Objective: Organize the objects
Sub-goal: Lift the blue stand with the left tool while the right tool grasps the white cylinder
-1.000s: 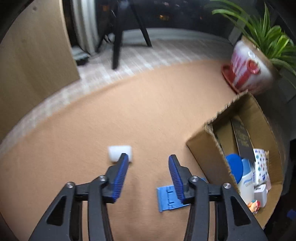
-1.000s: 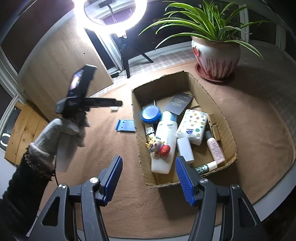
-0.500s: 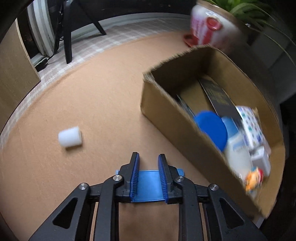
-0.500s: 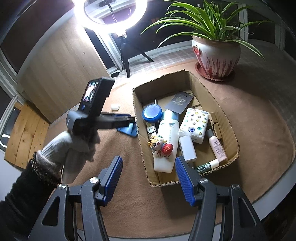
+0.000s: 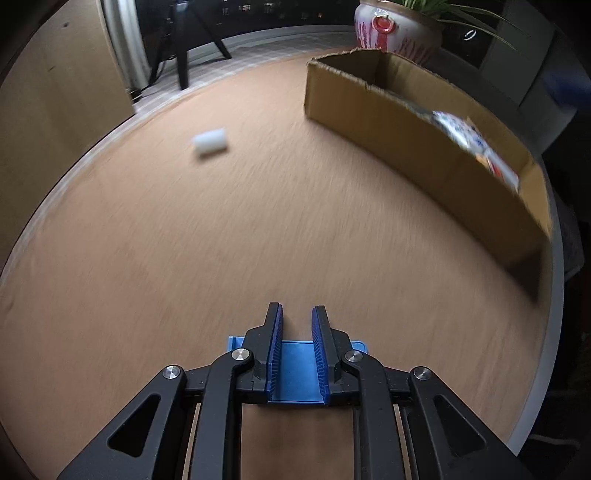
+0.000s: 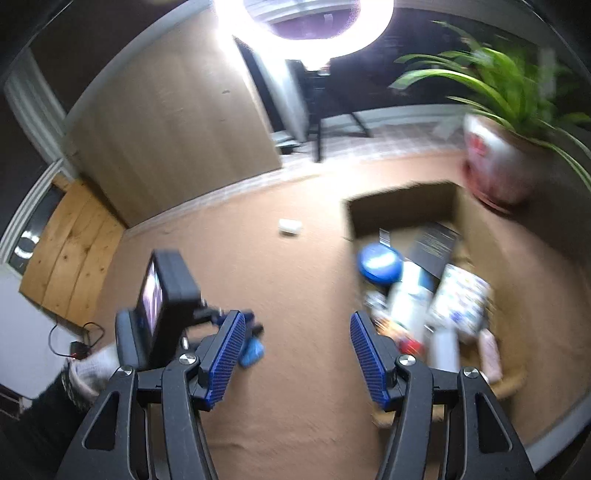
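Objects for sorting are mostly in the box already; two are not. From the left wrist view, the left gripper (image 5: 297, 350) is clenched on a flat blue plastic piece (image 5: 297, 363), its two blue pads pressed against the piece's sides. The piece juts a little past the fingers on both sides. Whether it is lifted or touching the tan mat (image 5: 258, 221) cannot be told from this view.

Farther out on the mat, well apart from the gripper, lies a small white cylinder (image 5: 209, 141) on its side, blurred. To the right stands an open cardboard box (image 5: 417, 147) with a torn rim. A potted plant (image 5: 399, 27) sits just behind the box.

From the right wrist view, the right gripper (image 6: 297, 354) is released, fingers wide apart and holding nothing, hanging above the mat. Inside the box (image 6: 402, 201) are a round blue lid (image 6: 380, 264), a white bottle (image 6: 410, 299), a spotted packet (image 6: 461, 301), a dark card (image 6: 436, 242) and some smaller items, blurred. The white cylinder (image 6: 290, 226) lies alone on the mat to the left of the box.

As a judgement, the task is well along: the blue piece is gripped but not yet in the box, and the cylinder is untouched.
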Demonstrator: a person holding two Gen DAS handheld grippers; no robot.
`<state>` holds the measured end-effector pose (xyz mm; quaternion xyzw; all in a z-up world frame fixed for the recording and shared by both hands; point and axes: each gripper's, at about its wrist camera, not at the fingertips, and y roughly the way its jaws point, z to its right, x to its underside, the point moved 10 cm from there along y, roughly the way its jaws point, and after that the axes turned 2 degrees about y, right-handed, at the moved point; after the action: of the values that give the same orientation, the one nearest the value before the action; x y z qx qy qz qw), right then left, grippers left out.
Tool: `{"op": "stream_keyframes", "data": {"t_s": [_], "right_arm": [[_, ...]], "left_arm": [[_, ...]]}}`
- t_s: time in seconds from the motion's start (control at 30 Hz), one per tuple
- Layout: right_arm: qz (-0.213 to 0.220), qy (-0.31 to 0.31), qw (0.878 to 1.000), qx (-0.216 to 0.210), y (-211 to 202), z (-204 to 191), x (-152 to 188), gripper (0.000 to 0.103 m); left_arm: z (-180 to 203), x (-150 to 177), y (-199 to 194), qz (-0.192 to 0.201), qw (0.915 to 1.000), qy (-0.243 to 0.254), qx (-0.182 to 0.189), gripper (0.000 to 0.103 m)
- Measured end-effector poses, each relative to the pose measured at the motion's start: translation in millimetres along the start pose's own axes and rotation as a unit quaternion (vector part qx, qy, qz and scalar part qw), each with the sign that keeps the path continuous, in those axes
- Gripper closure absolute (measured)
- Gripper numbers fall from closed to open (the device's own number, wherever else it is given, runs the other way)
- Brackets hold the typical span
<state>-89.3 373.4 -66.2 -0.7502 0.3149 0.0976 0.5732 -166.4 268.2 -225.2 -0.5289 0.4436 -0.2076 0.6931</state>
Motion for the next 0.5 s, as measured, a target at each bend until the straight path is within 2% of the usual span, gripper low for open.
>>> {"op": "stream_keyframes", "data": {"t_s": [0.13,0.23,0.37,0.5], "right_arm": [[-0.014,-0.018,1.0,-0.013,41,-25,-30,0.047],[-0.035,-0.018,0.999,-0.011,85,-30,-56,0.047],[-0.063,-0.006,0.998,0.006,145,-19,-85,0.047],[-0.098,0.005,0.995,0.033,201,-4,-101,0.047]], "left_arm": [[-14,26,-14,-0.004,0.9998,-0.014,-0.014,0.085],[-32,40,-27,0.004,0.9979,-0.051,-0.039,0.084],[-48,56,-53,0.029,0.9897,-0.137,-0.031,0.062],[-43,70,-71,0.043,0.9827,-0.18,-0.012,0.062]]}}
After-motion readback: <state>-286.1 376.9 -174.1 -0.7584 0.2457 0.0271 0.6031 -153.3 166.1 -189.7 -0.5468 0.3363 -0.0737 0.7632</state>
